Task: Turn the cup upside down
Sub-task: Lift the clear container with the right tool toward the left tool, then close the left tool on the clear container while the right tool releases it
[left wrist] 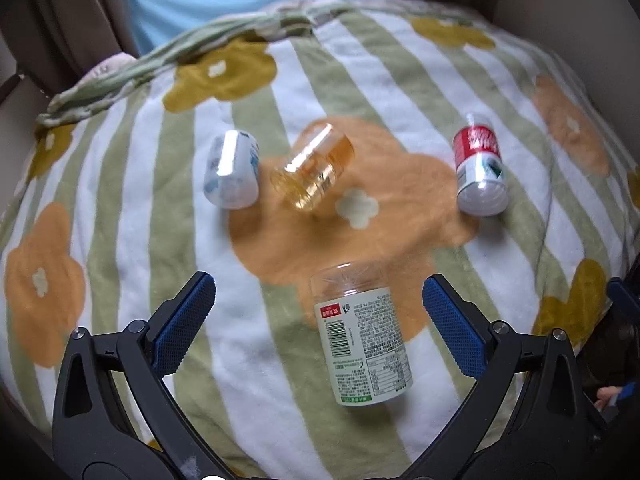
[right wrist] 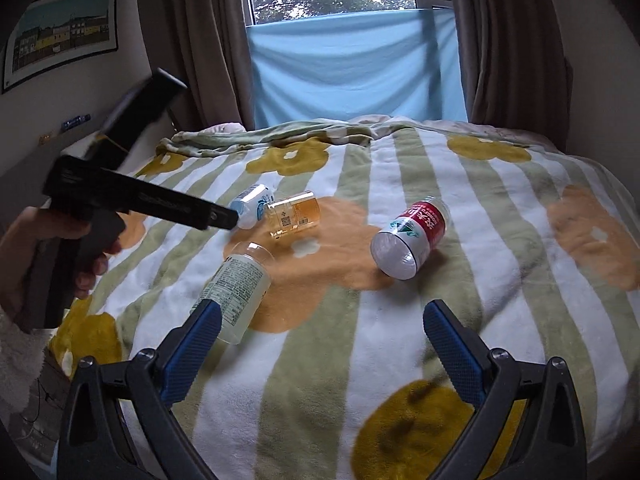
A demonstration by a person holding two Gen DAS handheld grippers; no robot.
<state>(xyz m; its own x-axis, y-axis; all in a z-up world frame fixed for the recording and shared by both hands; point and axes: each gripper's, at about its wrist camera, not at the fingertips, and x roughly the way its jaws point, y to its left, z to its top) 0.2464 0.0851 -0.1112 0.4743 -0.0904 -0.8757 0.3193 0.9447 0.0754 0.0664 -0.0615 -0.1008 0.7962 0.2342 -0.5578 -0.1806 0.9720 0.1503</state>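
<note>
Left gripper (left wrist: pixel 319 322): jaws wide, empty | green-label cup (left wrist: pixel 362 340): lying between them, axis pointing away, clear base far | right gripper (right wrist: pixel 322 344): jaws wide, empty, farther off.

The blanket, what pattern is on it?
The blanket has green and white stripes with orange and mustard flowers, clearest in the right wrist view.

Four cups lying on the blanket (left wrist: pixel 120 184), ahead of my left gripper (left wrist: pixel 319 322).

Nearest cup (left wrist: pixel 362 344) sits between its fingers; two touching cups (left wrist: pixel 276 168) beyond; fourth cup (left wrist: pixel 480 164) far right.
</note>
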